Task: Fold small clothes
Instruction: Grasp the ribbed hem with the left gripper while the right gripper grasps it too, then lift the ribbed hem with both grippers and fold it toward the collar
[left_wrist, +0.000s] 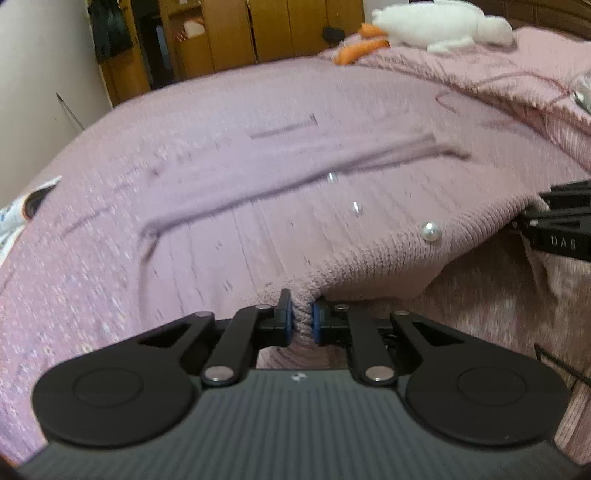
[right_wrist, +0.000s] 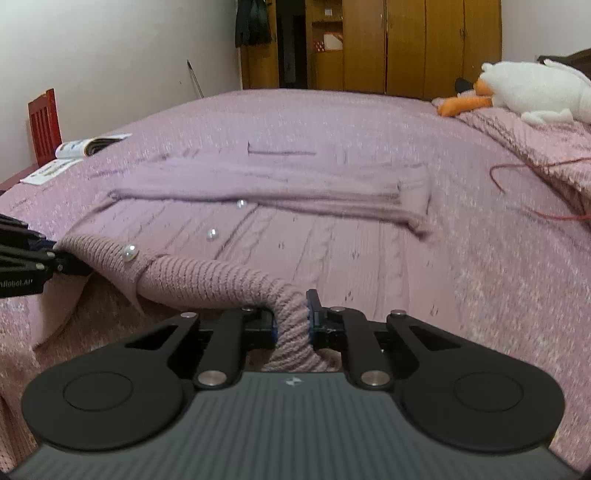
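My left gripper (left_wrist: 303, 319) pinches the ribbed hem of the pink cardigan (left_wrist: 258, 229), which lies spread on the bed (left_wrist: 92, 295); my right gripper (right_wrist: 293, 321) clamps the same hem further along. I worry the thick knit slips out, or uneven lifting skews the fold.
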